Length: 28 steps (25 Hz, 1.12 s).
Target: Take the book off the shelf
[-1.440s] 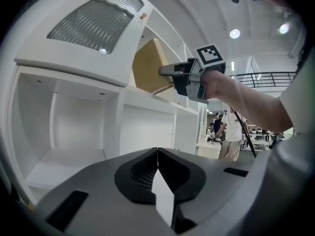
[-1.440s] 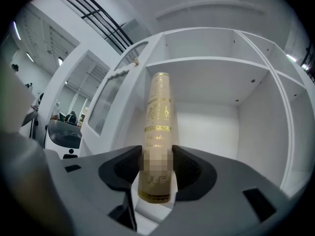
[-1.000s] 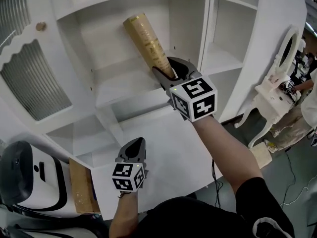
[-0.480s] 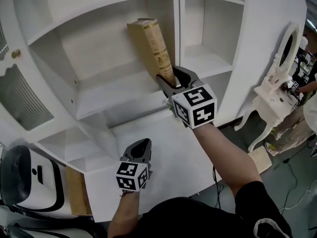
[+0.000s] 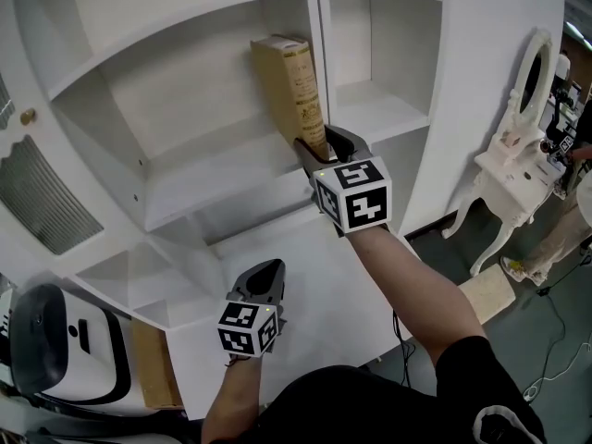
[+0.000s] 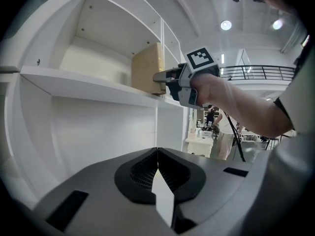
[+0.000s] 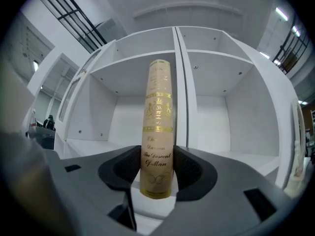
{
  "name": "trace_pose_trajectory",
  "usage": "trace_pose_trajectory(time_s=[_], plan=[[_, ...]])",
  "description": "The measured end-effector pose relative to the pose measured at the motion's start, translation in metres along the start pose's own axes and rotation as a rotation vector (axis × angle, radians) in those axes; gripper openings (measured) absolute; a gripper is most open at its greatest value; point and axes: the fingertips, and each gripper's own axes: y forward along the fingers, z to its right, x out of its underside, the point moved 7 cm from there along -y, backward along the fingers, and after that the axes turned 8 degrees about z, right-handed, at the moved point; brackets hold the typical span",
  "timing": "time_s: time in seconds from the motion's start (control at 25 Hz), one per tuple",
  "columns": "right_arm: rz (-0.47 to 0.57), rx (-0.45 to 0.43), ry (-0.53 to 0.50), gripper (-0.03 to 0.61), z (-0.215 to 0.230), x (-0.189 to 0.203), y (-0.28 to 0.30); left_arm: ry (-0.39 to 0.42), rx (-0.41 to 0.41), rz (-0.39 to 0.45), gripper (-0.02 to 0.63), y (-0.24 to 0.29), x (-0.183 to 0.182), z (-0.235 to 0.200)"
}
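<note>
A tan book with gold lettering (image 5: 294, 86) stands upright on the white shelf (image 5: 213, 160), beside the vertical divider. My right gripper (image 5: 319, 141) is shut on the lower end of its spine. In the right gripper view the book (image 7: 158, 117) fills the gap between both pads of that gripper (image 7: 157, 168). My left gripper (image 5: 264, 271) hangs low over the white desk top, shut and empty. The left gripper view looks past its closed jaws (image 6: 157, 151) up at the book (image 6: 146, 69) and the right gripper (image 6: 160, 76) on it.
The divider (image 5: 319, 54) rises close to the right of the book, with another shelf bay beyond it. A ribbed-glass cabinet door (image 5: 46, 202) stands open at left. A white and black device (image 5: 46, 359) sits at lower left. A white dressing table (image 5: 518, 155) stands at right.
The book leaned left a second ago and now stands upright by the divider, still in my right gripper. My left gripper has shifted slightly right.
</note>
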Motion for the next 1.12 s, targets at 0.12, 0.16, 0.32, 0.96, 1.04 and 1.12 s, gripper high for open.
trace_pose_trajectory(time_s=[0.12,0.16,0.32,0.96,1.04,1.12], plan=[[-0.005,0.038,0.071,0.213,0.001,0.004,0.0,-0.006,0.004,-0.001,0.009,-0.005,0.0,-0.007],[-0.006,0.049,0.081,0.215,0.0,0.005,0.0,-0.007,0.007,0.0,0.009,-0.006,0.0,-0.01],[-0.013,0.056,0.08,0.221,-0.001,0.006,-0.001,-0.006,0.029,0.003,0.009,-0.008,-0.001,-0.011],[0.084,0.073,-0.193,0.127,-0.014,-0.026,-0.017,-0.033,0.048,-0.011,0.009,-0.009,0.008,-0.014],[0.081,0.077,-0.185,0.129,-0.012,-0.025,-0.013,-0.034,0.042,-0.013,0.009,-0.009,0.01,-0.014],[0.084,0.082,-0.191,0.129,-0.013,-0.025,-0.01,-0.036,0.035,-0.013,0.009,-0.009,0.011,-0.015]])
